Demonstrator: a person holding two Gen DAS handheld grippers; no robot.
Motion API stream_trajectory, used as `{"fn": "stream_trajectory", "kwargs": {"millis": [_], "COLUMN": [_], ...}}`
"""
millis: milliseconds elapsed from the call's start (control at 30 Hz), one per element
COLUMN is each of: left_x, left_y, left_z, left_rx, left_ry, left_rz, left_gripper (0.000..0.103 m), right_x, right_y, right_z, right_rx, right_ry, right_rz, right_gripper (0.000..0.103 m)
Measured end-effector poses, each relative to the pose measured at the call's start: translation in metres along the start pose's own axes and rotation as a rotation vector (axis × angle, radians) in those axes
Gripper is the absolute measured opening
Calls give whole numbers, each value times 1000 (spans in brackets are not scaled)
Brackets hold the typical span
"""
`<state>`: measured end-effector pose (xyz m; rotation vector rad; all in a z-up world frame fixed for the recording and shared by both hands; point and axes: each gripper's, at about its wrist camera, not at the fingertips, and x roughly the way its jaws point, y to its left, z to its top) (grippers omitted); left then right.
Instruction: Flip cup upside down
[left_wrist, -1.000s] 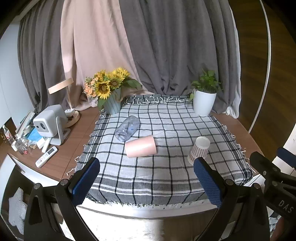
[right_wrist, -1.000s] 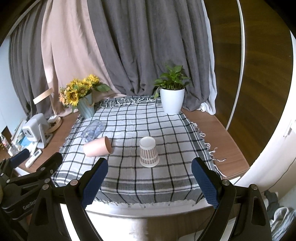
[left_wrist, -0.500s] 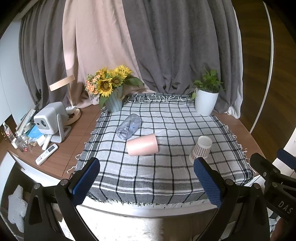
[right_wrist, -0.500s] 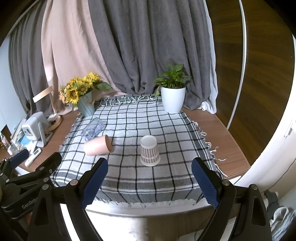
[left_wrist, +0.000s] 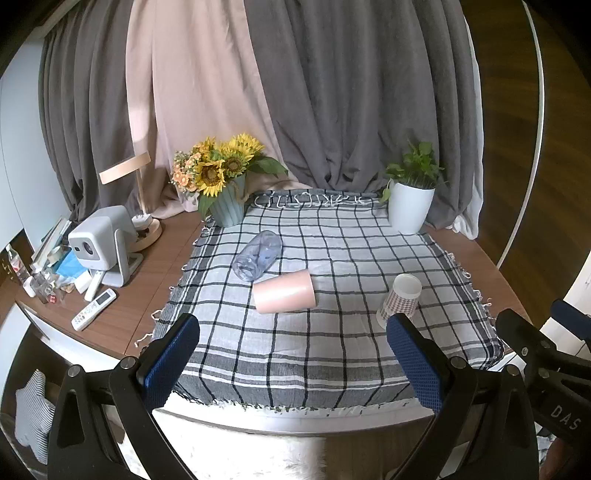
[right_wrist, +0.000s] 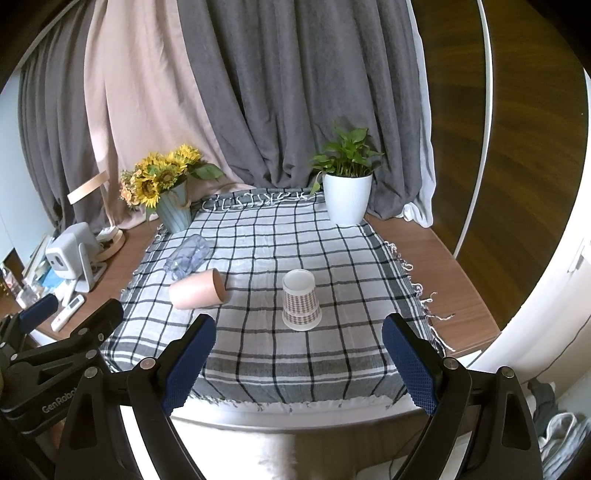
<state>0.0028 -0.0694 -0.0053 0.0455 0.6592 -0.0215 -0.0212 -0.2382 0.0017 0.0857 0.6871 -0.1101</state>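
Observation:
A pink cup (left_wrist: 284, 291) lies on its side on the checked cloth (left_wrist: 332, 343), its mouth toward the right; it also shows in the right wrist view (right_wrist: 197, 290). A clear plastic cup (left_wrist: 257, 255) lies on its side just behind it, and shows in the right wrist view (right_wrist: 186, 254). A patterned paper cup (right_wrist: 300, 300) stands upside down at the centre right, and shows in the left wrist view (left_wrist: 400, 301). My left gripper (left_wrist: 293, 363) is open and empty near the table's front edge. My right gripper (right_wrist: 297, 363) is open and empty, in front of the paper cup.
A sunflower vase (left_wrist: 225, 206) stands at the cloth's back left and a white plant pot (left_wrist: 410, 210) at the back right. A projector (left_wrist: 99, 243), a lamp and a remote (left_wrist: 94, 314) sit on the wooden table at the left. Curtains hang behind.
Both grippers have tilted up slightly, so the table sits a little lower in both views. The cups have not moved. Both grippers stay open.

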Motion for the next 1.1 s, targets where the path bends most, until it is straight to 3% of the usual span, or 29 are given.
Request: {"fn": "stream_trajectory", "kwargs": {"millis": [1100], "left_x": [-2], "left_y": [2], "left_z": [-2], "left_rx": [-3], "left_ry": [5], "left_rz": [-7], "left_gripper": [103], "right_x": [-1], "right_y": [7], "right_z": [-3], "right_rx": [-5], "right_ry": [6], "right_rz": [-5], "right_gripper": [92]}}
